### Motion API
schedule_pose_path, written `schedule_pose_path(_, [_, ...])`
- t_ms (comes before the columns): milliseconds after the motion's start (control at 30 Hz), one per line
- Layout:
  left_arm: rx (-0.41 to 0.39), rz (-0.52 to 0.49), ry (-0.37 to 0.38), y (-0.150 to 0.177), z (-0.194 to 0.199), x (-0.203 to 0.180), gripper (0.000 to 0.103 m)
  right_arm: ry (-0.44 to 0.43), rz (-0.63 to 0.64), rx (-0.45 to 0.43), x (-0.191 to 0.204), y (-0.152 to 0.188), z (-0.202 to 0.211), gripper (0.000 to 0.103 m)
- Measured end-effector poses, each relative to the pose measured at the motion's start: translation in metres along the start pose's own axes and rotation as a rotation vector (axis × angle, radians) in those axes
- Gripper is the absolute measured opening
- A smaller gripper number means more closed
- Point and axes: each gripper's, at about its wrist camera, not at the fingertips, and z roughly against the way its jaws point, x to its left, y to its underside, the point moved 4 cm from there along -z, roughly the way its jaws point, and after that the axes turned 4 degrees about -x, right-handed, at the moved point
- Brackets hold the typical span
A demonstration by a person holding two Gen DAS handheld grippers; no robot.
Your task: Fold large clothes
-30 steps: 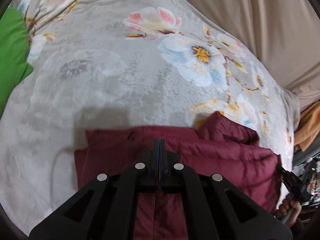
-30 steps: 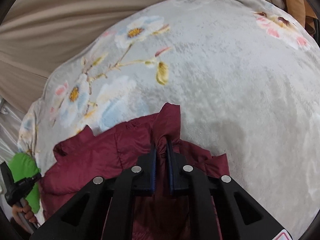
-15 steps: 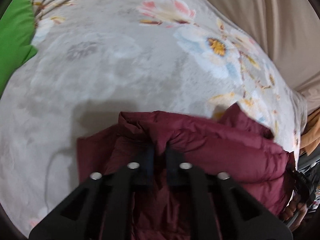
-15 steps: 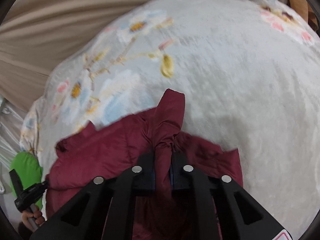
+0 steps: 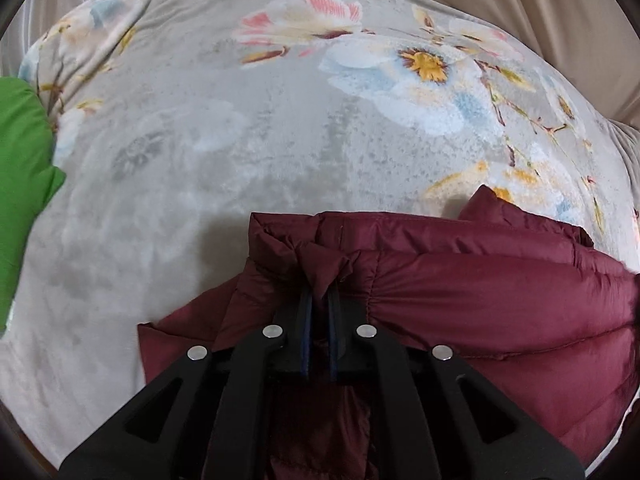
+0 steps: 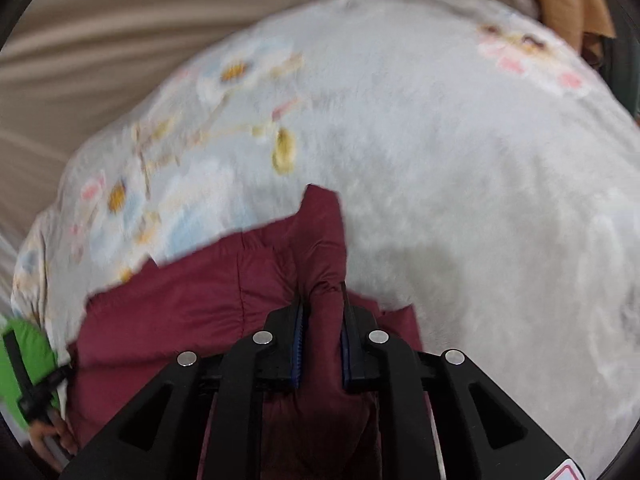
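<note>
At the bottom of the left wrist view, the left gripper (image 5: 320, 304) has a pinch of the dark maroon quilted puffer jacket (image 5: 480, 300) between its blue-lined pads. The jaws are opening, but a small peak of fabric is still caught in the narrow gap, and the pads appear to press on it. In the right wrist view the right gripper (image 6: 322, 312) stands low in the frame with a thicker roll of the same jacket (image 6: 180, 304) filling the space between its pads; these jaws are opening too, and the cloth still touches both inner faces.

The jacket lies bunched directly ahead of and under both pairs of jaws. Its long axis runs across the frame: rightward from the left gripper, leftward from the right gripper, so the two hands hold opposite ends of one folded band. A pointed flap rises just beyond the right gripper.

Beyond the jacket spreads the pale grey plush blanket with a printed flower pattern (image 5: 260, 140), which carries it. A bright green garment (image 5: 20, 160) sits at the left edge of the left view, well apart from the jacket. Beige curtain-like fabric (image 5: 560, 12) fills the upper right.

Judging by this, the fold is being laid down, and the release depends on both ends landing level along that cross-frame line.
</note>
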Motion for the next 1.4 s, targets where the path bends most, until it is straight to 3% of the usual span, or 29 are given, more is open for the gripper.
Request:
schedule_pose_path(133, [-0.031,0.007,-0.044,-0.004,0.027,0.000,0.011,-0.078,0.122,-0.054,0.052,0.007,0.033,0.021])
schedule_pose_path(233, [-0.047,0.023,-0.034,-0.008,0.040,0.000,0.014,-0.074,0.311,-0.082,0.096,0.025,0.038,0.024])
schedule_pose_path(300, [-0.054,0.021,-0.039,-0.011,0.045,0.001,0.014,-0.053,0.339,-0.067,0.100,0.029,0.032,0.029])
schedule_pose_path(467, [-0.078,0.028,-0.040,-0.012,0.059,0.005,0.020,0.089,0.209,-0.073,0.054,0.014,0.027,0.038])
schedule_pose_path(567, [-0.088,0.029,-0.054,-0.009,0.066,0.007,0.024,0.116,0.031,-0.111,0.016,0.006,0.043,0.039])
schedule_pose_path(633, [-0.093,0.031,-0.071,-0.008,0.072,0.010,0.024,0.039,-0.002,-0.117,0.014,0.007,0.056,0.036])
schedule_pose_path(733, [-0.148,0.057,-0.040,-0.005,0.102,0.011,0.024,-0.137,0.111,-0.076,0.054,0.026,0.074,0.023])
schedule_pose_path(800, [-0.208,0.057,0.043,0.000,0.133,0.000,0.024,-0.257,0.211,-0.026,0.089,0.050,0.083,0.019])
schedule_pose_path(867, [-0.241,0.027,0.141,0.010,0.152,-0.019,0.026,-0.400,0.328,0.080,0.134,0.091,0.087,0.016])
schedule_pose_path(900, [-0.233,0.000,0.231,0.022,0.157,-0.036,0.031,-0.446,0.361,0.124,0.148,0.106,0.087,0.013])
schedule_pose_path(967, [-0.173,-0.064,0.297,0.048,0.146,-0.062,0.035,-0.525,0.442,0.225,0.175,0.147,0.081,0.009])
schedule_pose_path(1000, [-0.141,-0.086,0.291,0.061,0.137,-0.071,0.035,-0.533,0.485,0.267,0.182,0.164,0.076,0.009])
schedule_pose_path(1100, [-0.024,-0.122,0.227,0.100,0.097,-0.078,0.034,-0.459,0.583,0.316,0.177,0.191,0.058,0.001])
schedule_pose_path(1167, [0.000,-0.121,0.165,0.117,0.082,-0.063,0.034,-0.379,0.518,0.300,0.146,0.180,0.049,0.000])
schedule_pose_path(1267, [-0.013,-0.123,0.014,0.131,0.073,-0.021,0.034,-0.201,0.384,0.231,0.069,0.147,0.044,0.000])
schedule_pose_path(1400, [-0.001,-0.052,-0.105,0.141,0.070,0.032,0.035,-0.022,0.158,0.193,-0.043,0.118,0.043,0.000])
